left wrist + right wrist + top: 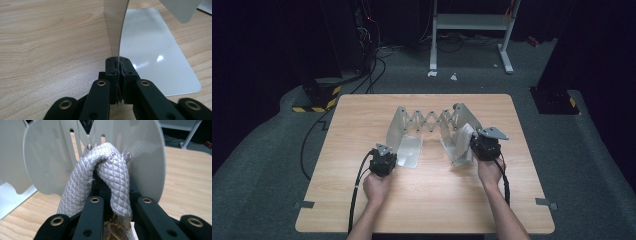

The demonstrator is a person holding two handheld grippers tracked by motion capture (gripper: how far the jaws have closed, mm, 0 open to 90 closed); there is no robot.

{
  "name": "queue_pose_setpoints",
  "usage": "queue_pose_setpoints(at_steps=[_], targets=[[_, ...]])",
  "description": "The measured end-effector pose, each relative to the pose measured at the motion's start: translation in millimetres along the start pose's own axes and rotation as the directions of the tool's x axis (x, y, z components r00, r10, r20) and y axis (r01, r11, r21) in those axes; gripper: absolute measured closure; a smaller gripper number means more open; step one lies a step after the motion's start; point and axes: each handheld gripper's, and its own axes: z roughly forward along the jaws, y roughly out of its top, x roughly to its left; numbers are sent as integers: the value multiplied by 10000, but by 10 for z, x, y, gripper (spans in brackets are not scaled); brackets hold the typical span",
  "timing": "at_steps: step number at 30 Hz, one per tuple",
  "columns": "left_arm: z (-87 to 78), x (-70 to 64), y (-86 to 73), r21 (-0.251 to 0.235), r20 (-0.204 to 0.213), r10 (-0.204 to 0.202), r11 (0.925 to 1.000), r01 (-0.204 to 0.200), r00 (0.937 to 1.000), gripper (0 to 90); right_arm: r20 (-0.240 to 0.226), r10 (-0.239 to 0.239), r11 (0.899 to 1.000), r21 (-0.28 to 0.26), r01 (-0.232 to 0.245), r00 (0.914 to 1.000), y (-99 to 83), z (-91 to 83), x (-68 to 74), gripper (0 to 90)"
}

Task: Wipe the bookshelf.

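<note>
A grey metal expanding rack with a scissor linkage stands on the wooden table. My left gripper is shut on the near edge of the rack's left upright plate, whose flat foot lies on the table beside it. In the left gripper view, my left gripper has the thin plate edge pinched between its jaws. My right gripper holds a white quilted cloth pressed against the rack's right plate. The cloth folds over my right gripper and hides the tips.
The table's front half holds only the person's hands and forearms. Cables trail from the left gripper off the front edge. Beyond the table are a metal stand and floor cables.
</note>
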Motion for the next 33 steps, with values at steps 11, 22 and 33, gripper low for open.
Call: queue_pose_setpoints(at_steps=[11,22,33], targets=[[0,-1,0,-3,-7,2,10000,-2,10000,857,-153,198,9988,455,-191,9997,-256,63,-49,818],[0,0,0,1,-9,7,10000,-7,10000,857,-174,243,9956,906,-226,9996,-457,105,-113,818],[0,0,0,3,-2,1,10000,-1,10000,857,-160,228,9921,1236,-207,9996,-530,127,-149,818]])
